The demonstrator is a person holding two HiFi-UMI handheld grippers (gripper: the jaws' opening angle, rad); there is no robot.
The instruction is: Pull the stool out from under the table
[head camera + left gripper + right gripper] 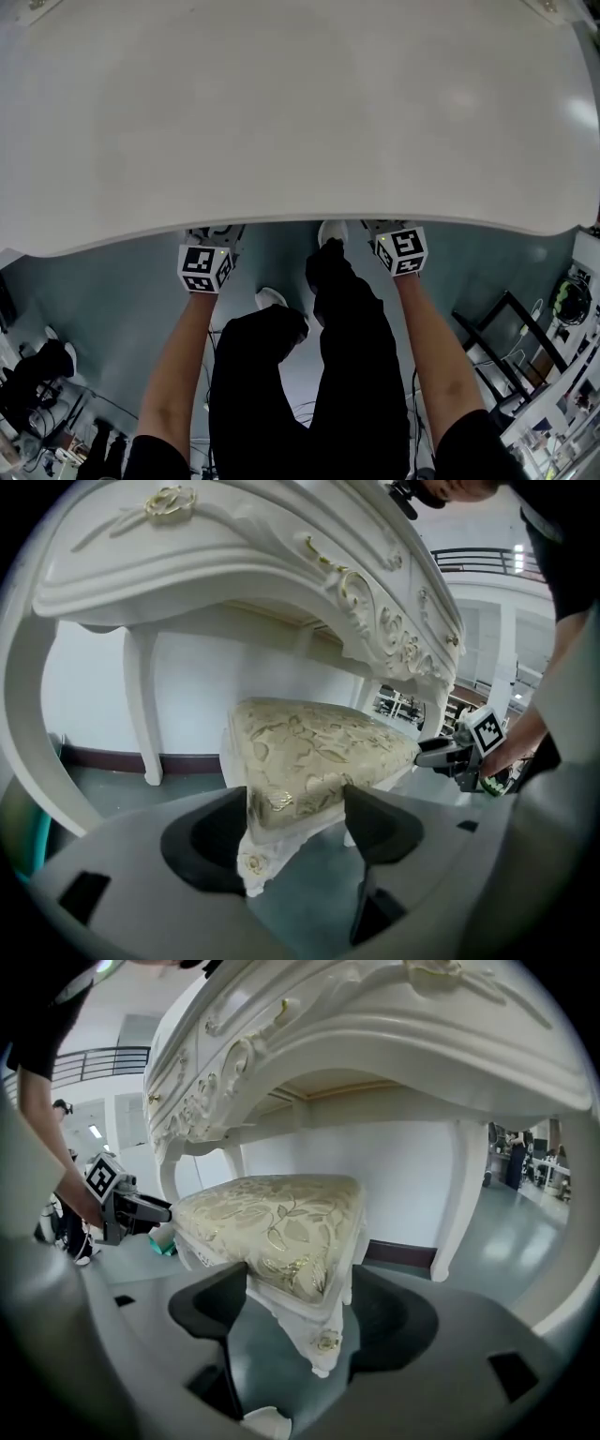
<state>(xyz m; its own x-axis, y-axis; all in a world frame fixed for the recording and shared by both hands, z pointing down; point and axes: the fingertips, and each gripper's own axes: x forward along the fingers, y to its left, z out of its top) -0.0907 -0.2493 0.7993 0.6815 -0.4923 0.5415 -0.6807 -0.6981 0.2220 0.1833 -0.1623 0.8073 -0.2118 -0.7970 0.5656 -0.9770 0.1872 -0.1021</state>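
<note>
The stool (319,742) stands under the white carved table (281,564). Its gold-patterned cushion (309,733) fills the middle of both gripper views, below the table's ornate front rail and between its curved legs. In the head view the broad table top covers the upper half of the frame and hides the stool.

The left hand-held gripper (295,797) has its jaws wide, with one front corner of the stool's seat between them (a small carved rose marks the leg just below it). The dark pads stand just beside the cushion's edges. The right hand-held gripper (300,1279) sits the same way at the other front corner, jaws wide, with the seat corner and the top of a white leg between them. Each gripper also shows in the other's view at the far side of the seat: at middle right of the left gripper view and at middle left of the right gripper view.

In the head view both marker cubes (204,267) sit at the table's near edge, lower middle of the frame. The person's bare forearms (178,366) run down from them, black trousers (347,366) lie between, and a grey-green floor (112,300) is beneath.
</note>
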